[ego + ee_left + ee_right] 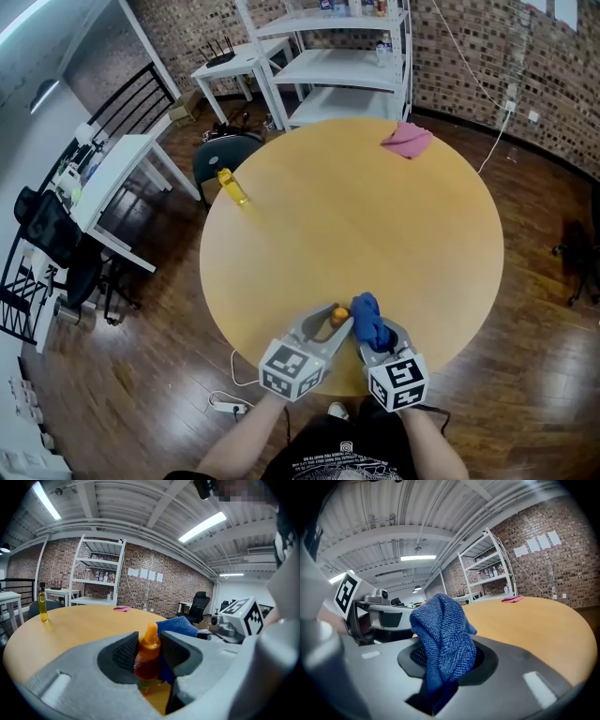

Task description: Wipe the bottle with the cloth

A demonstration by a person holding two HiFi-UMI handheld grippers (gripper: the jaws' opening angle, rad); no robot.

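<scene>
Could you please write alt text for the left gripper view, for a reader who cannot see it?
The left gripper grips a small orange-capped bottle of amber liquid between its grey jaws, with a blue cloth just behind it. Beyond lies a round wooden table bearing a yellow bottle at far left and a pink cloth near its far edge.

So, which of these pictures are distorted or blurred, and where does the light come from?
Head view: sharp, evenly lit, edges slightly bent; the round wooden table shows no strong glare. Left gripper view: strong fisheye with dark corners, bright ceiling strip lights, the small orange bottle clear between the jaws. Right gripper view: the same fisheye, the blue terry cloth clear in detail.
</scene>
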